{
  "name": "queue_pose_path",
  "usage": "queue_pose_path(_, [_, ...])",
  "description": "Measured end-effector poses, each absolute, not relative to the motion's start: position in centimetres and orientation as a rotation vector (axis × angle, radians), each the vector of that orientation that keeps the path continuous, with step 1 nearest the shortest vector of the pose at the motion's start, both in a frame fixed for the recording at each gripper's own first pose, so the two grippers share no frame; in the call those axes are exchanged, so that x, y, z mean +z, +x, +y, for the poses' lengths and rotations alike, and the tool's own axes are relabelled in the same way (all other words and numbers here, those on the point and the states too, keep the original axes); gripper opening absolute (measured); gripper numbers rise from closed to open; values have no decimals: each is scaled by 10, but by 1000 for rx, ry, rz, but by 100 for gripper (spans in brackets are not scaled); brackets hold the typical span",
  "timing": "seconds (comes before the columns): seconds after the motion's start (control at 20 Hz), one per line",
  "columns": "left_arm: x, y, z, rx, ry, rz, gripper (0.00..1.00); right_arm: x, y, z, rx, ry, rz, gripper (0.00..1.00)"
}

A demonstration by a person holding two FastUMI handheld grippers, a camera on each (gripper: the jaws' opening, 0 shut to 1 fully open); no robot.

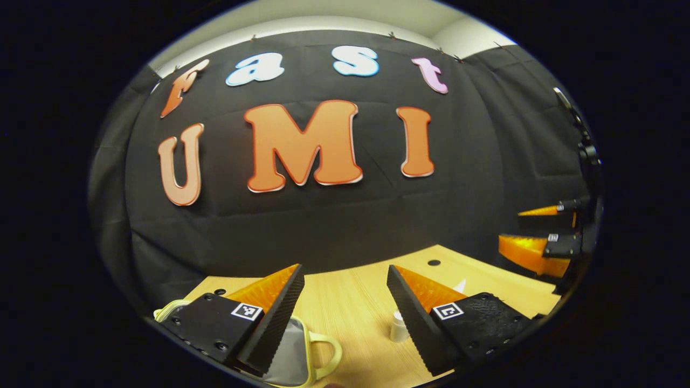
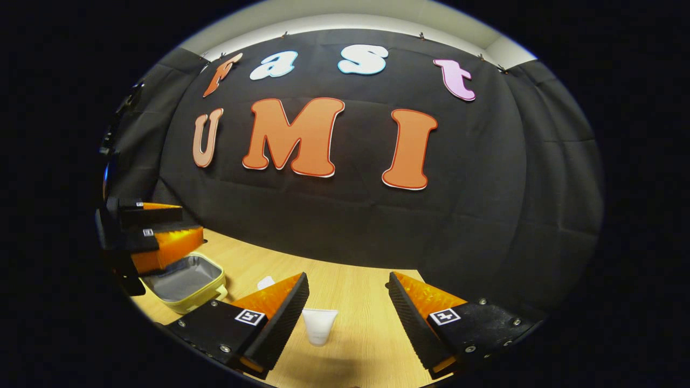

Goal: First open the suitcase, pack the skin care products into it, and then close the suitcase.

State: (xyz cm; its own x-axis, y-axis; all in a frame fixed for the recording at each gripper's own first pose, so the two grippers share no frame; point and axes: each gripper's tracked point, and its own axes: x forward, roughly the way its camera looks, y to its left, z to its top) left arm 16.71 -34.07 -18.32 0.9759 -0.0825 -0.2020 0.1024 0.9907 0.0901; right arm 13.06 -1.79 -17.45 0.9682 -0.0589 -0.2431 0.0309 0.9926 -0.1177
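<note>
In the left gripper view, the left gripper [image 1: 345,280] hangs above the desk [image 1: 345,312] with its fingers spread wide and nothing between them. Under its left finger lies the suitcase [image 1: 294,355], a small pale yellow case with a grey lining and a loop handle, open and near the desk's front edge. A small white bottle [image 1: 399,327] stands on the wood just beside the right finger, not touched by it, and a bit of another white item [image 1: 460,285] peeks out behind that finger. Farther off, at the right side of the desk, the right gripper [image 1: 525,229] shows with its fingers apart. In the right gripper view, the right gripper [image 2: 347,283] is likewise spread, holding nothing, and a white tube [image 2: 319,325] stands on its cap on the desk [image 2: 356,291] between the fingers, nearer the left one but apart from both. Beyond the left finger a small white item [image 2: 266,282] lies on the wood. Toward the desk's left edge sits the open suitcase [image 2: 186,283], with the left gripper [image 2: 180,221] hovering above its far corner.
</note>
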Motion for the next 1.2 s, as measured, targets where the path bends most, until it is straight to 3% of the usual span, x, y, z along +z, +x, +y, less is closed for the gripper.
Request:
queue_pose_path(0.95, [-377, 179, -416, -296, 116, 538, 100, -280, 111, -26, -73, -84, 505, 95])
queue_pose_path(1.2, [-411, 206, -434, -322, 112, 558, 98, -301, 101, -31, -64, -85, 557, 95])
